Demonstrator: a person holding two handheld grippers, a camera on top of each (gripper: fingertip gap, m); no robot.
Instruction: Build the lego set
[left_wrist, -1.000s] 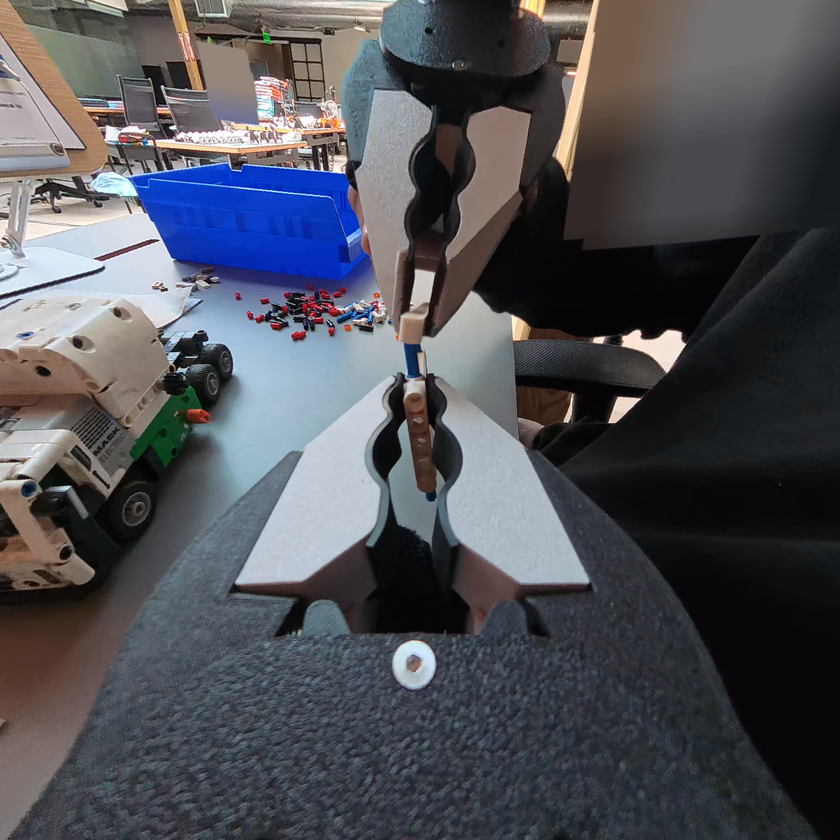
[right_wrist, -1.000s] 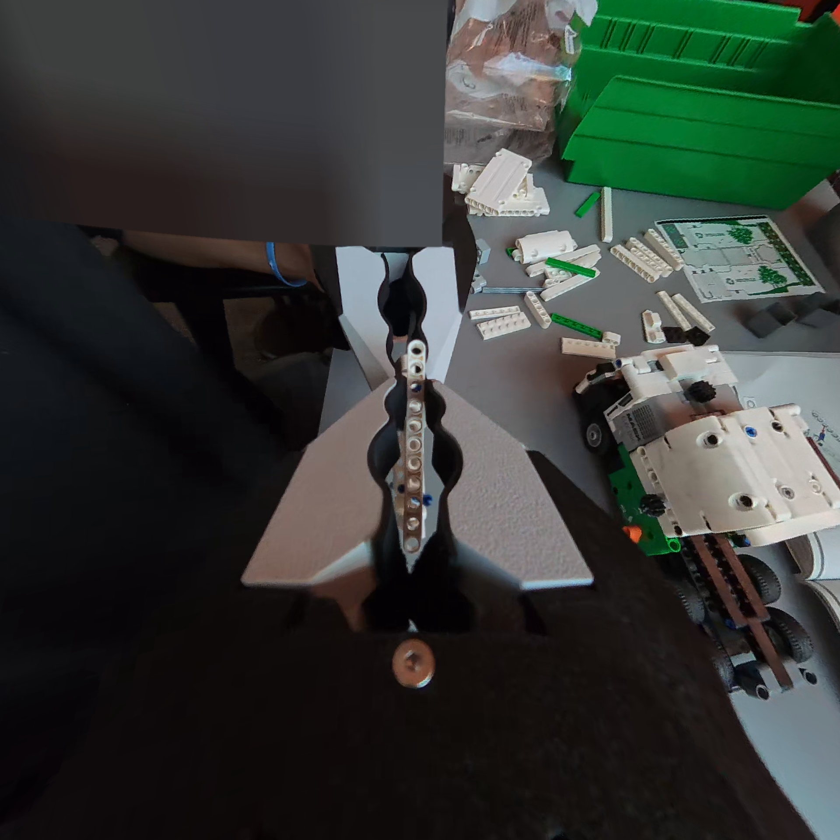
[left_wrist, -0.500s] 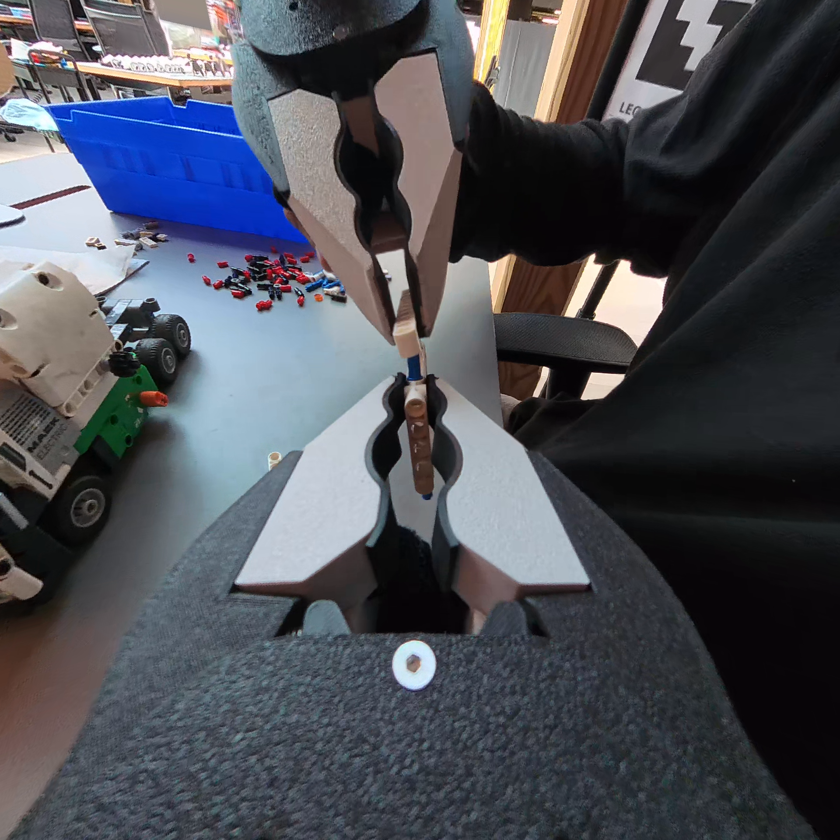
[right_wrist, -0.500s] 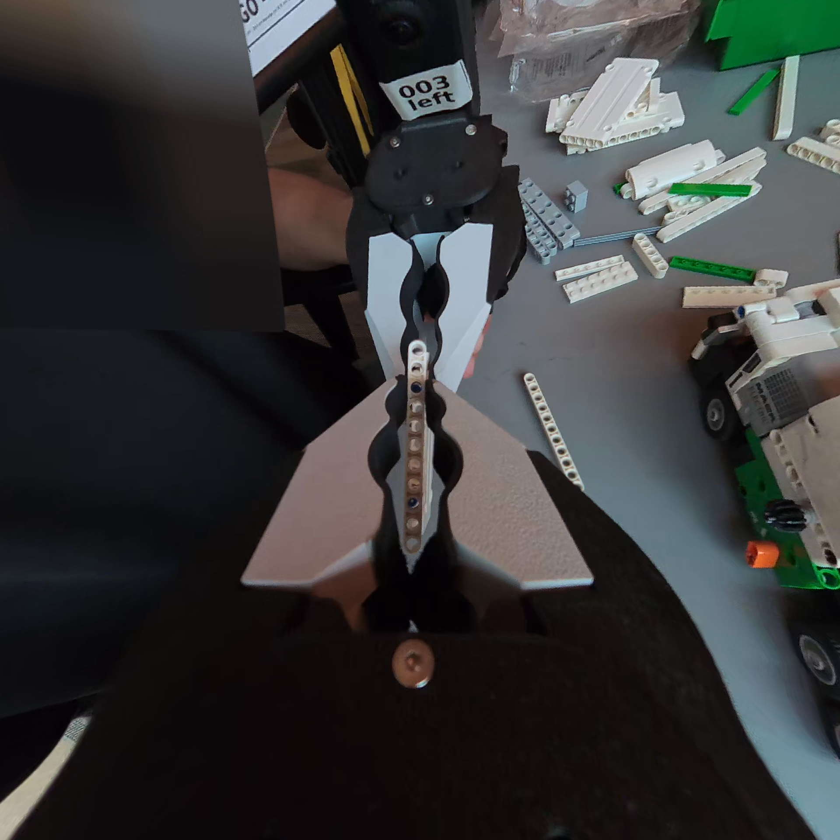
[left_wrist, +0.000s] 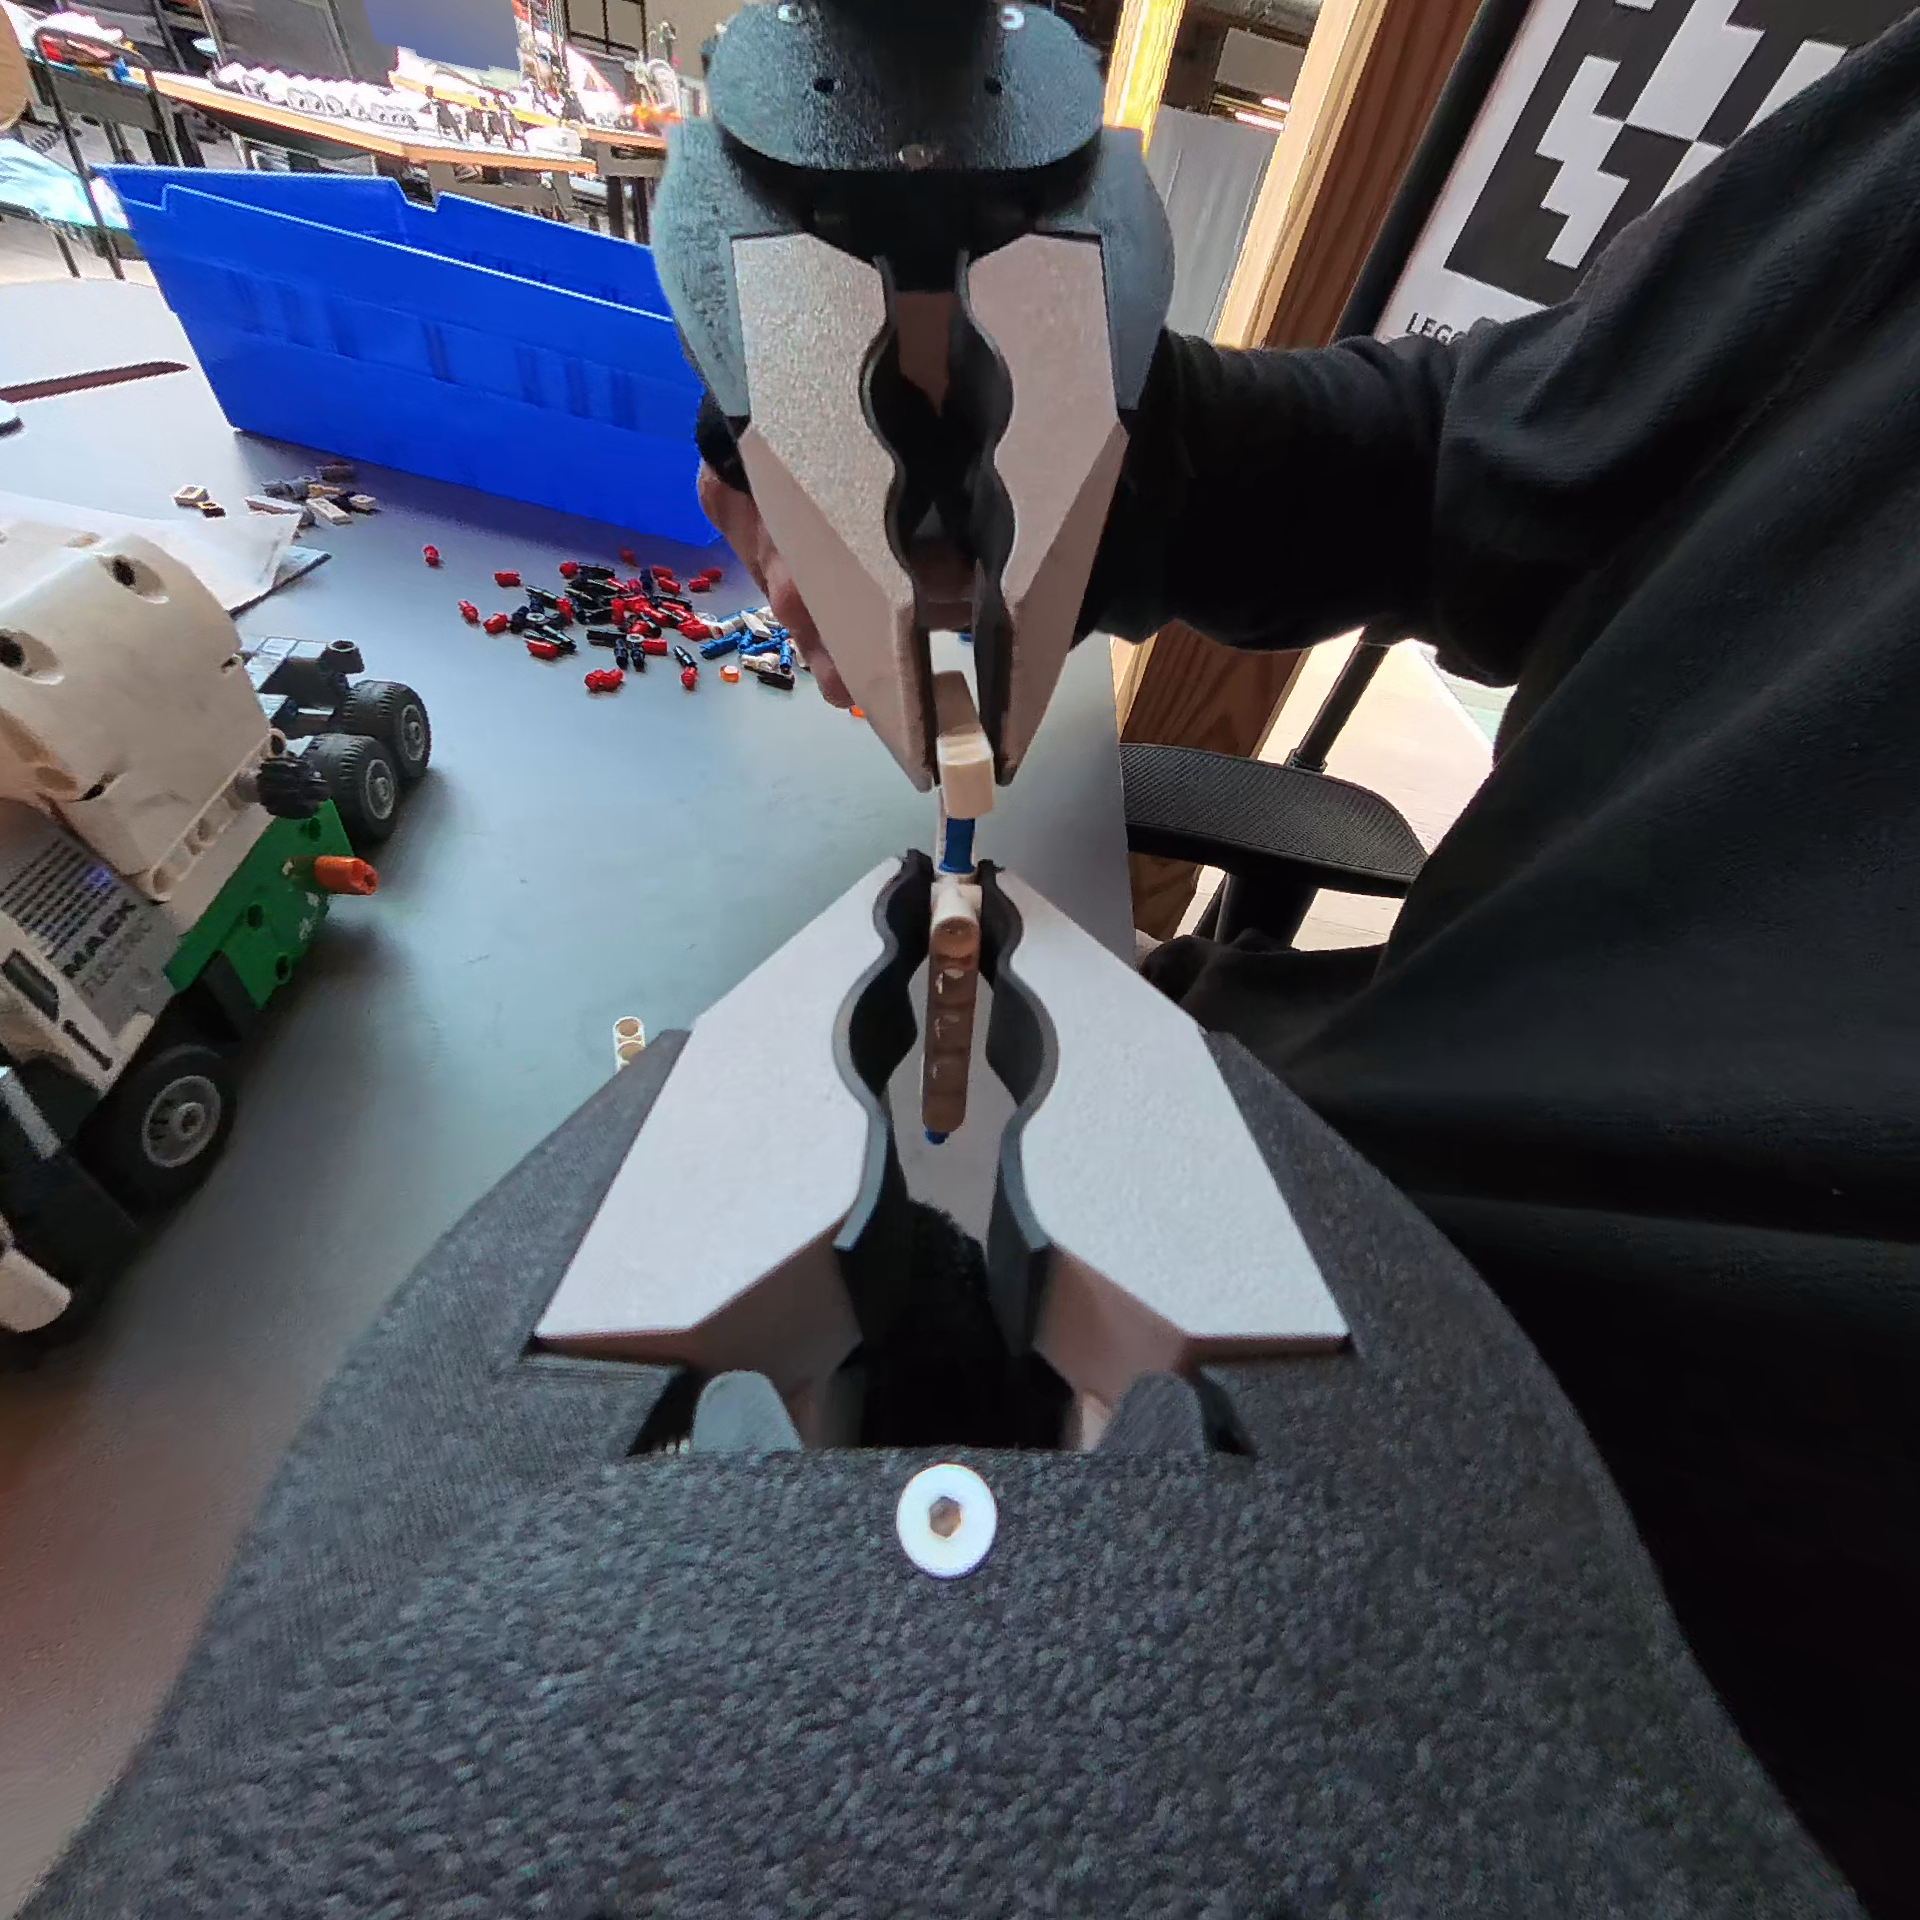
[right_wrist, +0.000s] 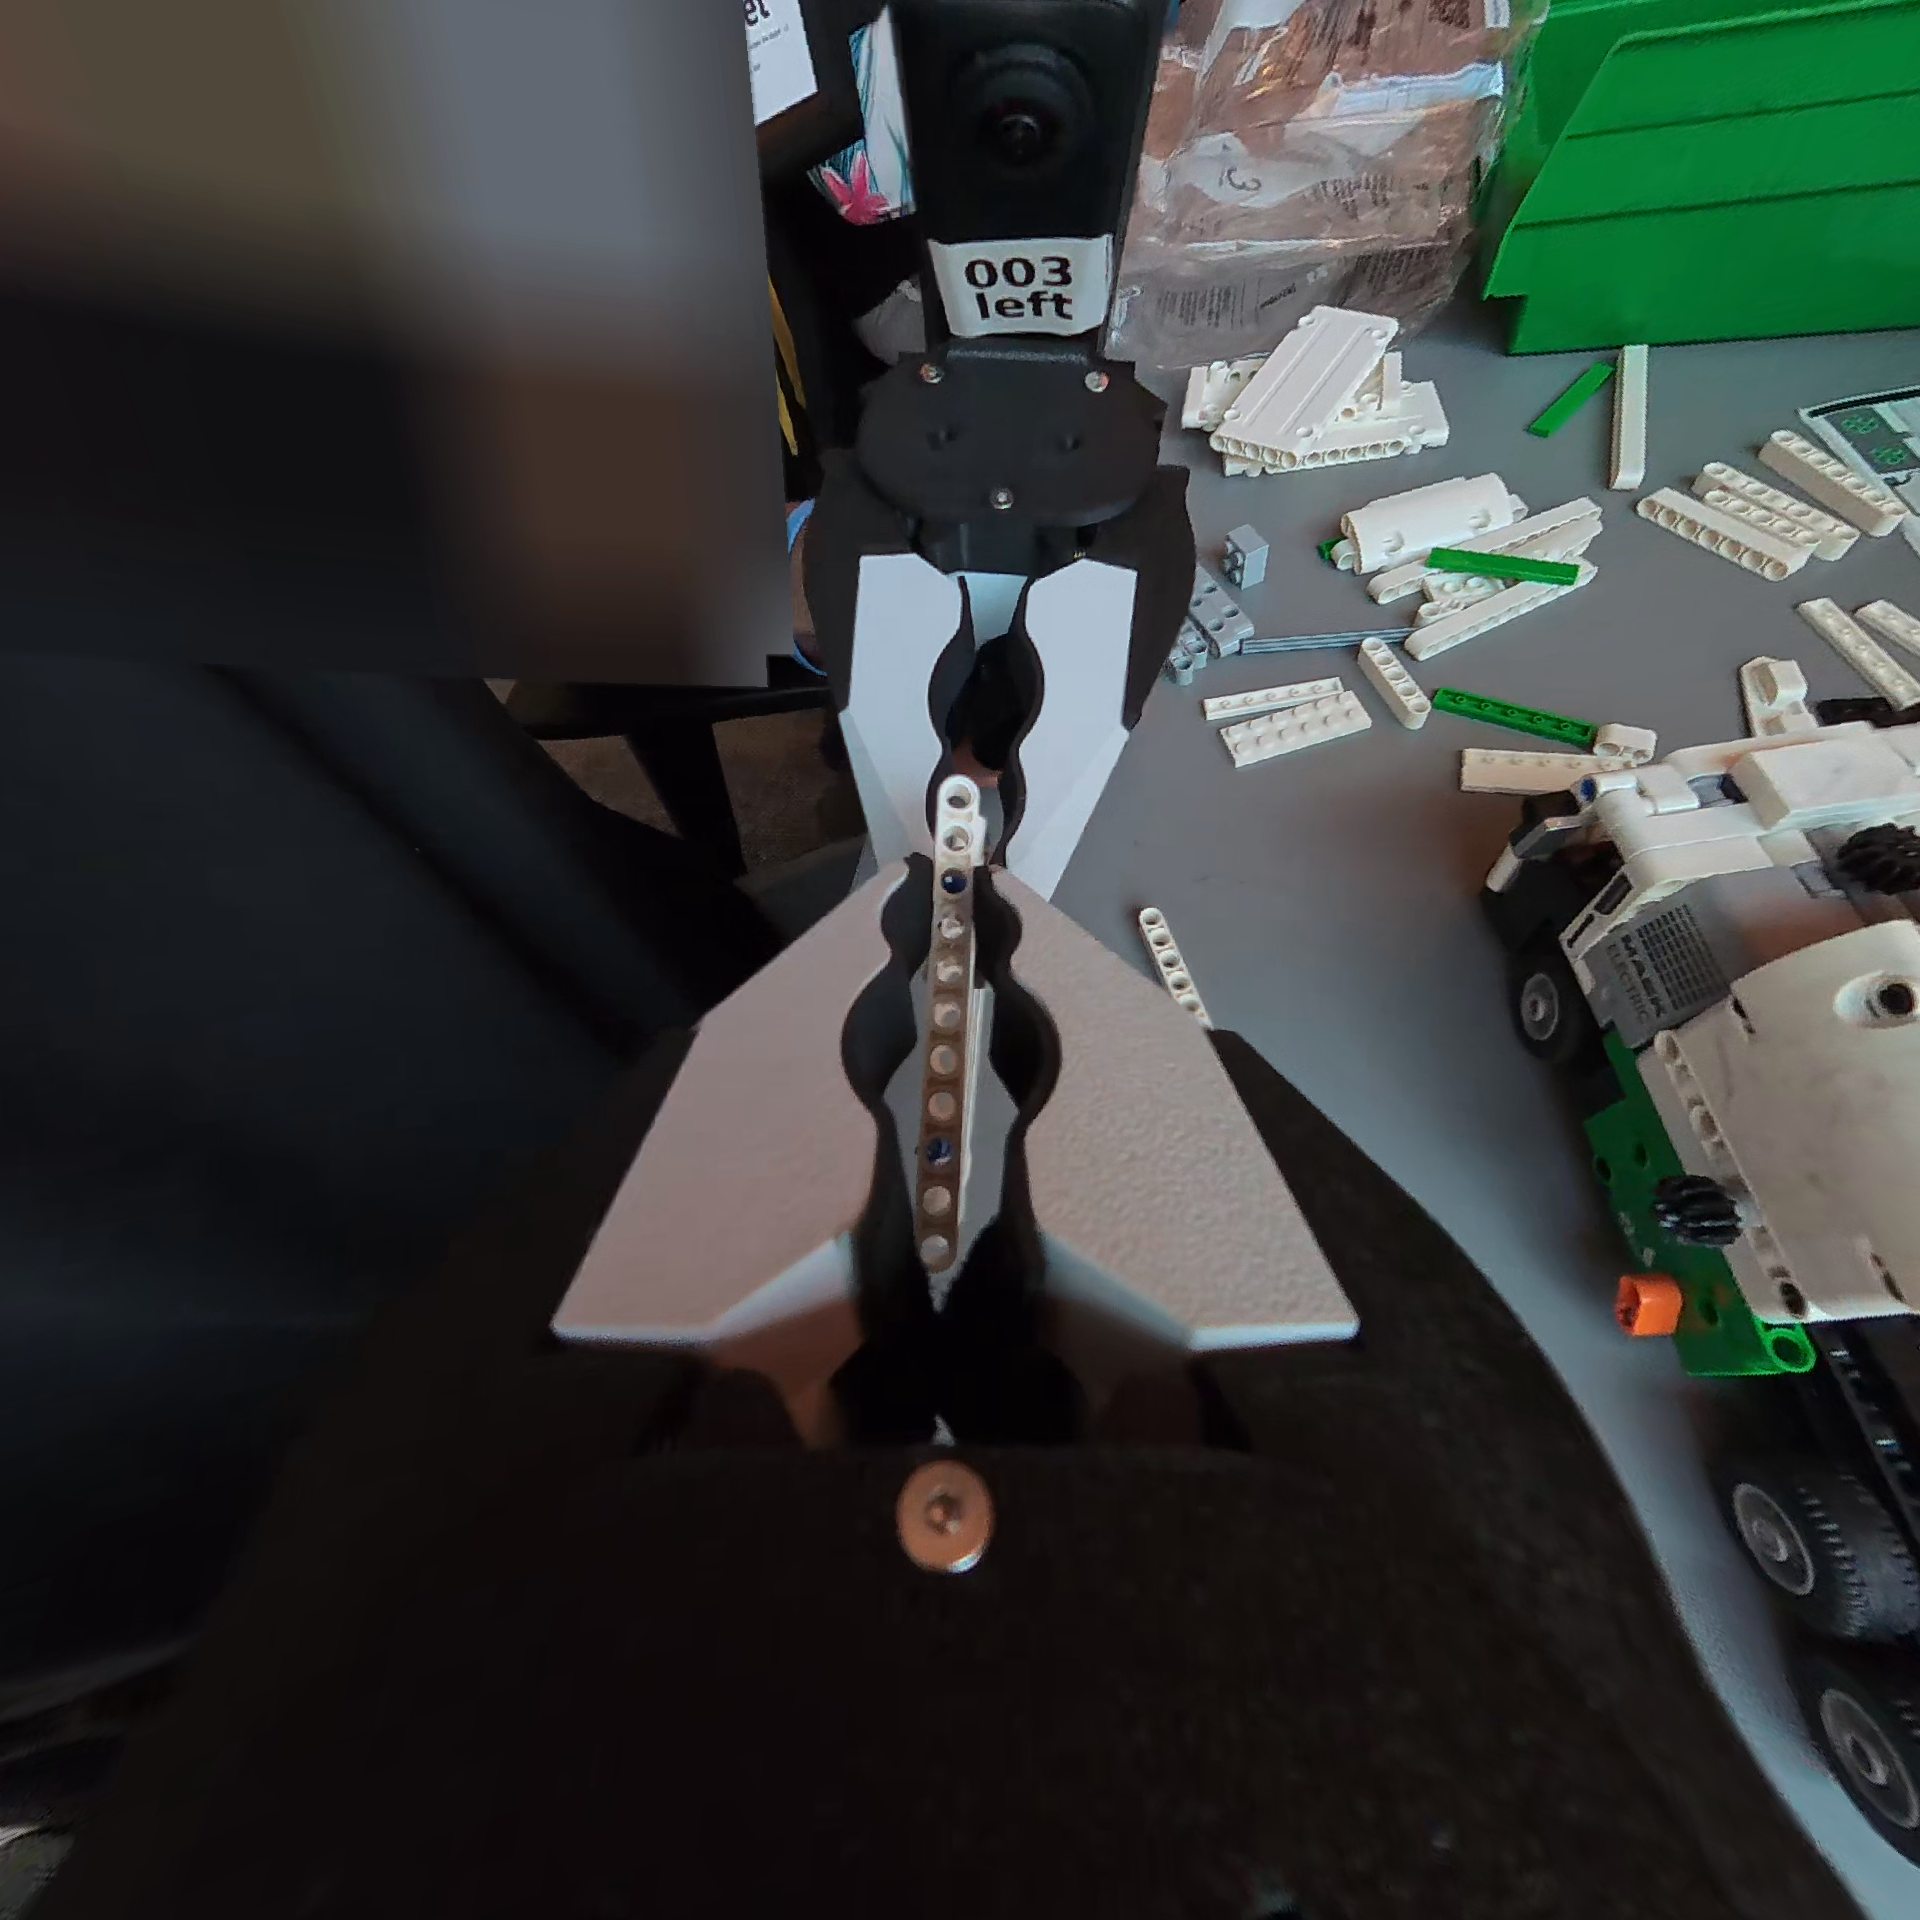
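A: Truck (right_wrist: 1756, 1049) at 3 o'clock looks mostly built: cab, white body, green chassis, wheels on. Blue bin (left_wrist: 416, 343) sits at 11 o'clock in the left wrist view.

B: Plenty left, I'd judge. White beams (right_wrist: 1455, 582) lie loose on the surface (left_wrist: 582, 894) at 1 o'clock, small pins (left_wrist: 623, 623) too.

A: Current step?

B: Right gripper (right_wrist: 951, 883) has its fingers clamped on a long white beam (right_wrist: 948, 1039). Left gripper (left_wrist: 951, 883) pinches a shorter beam (left_wrist: 951, 1008); a blue pin (left_wrist: 956, 842) bridges the 2, held above the surface edge.
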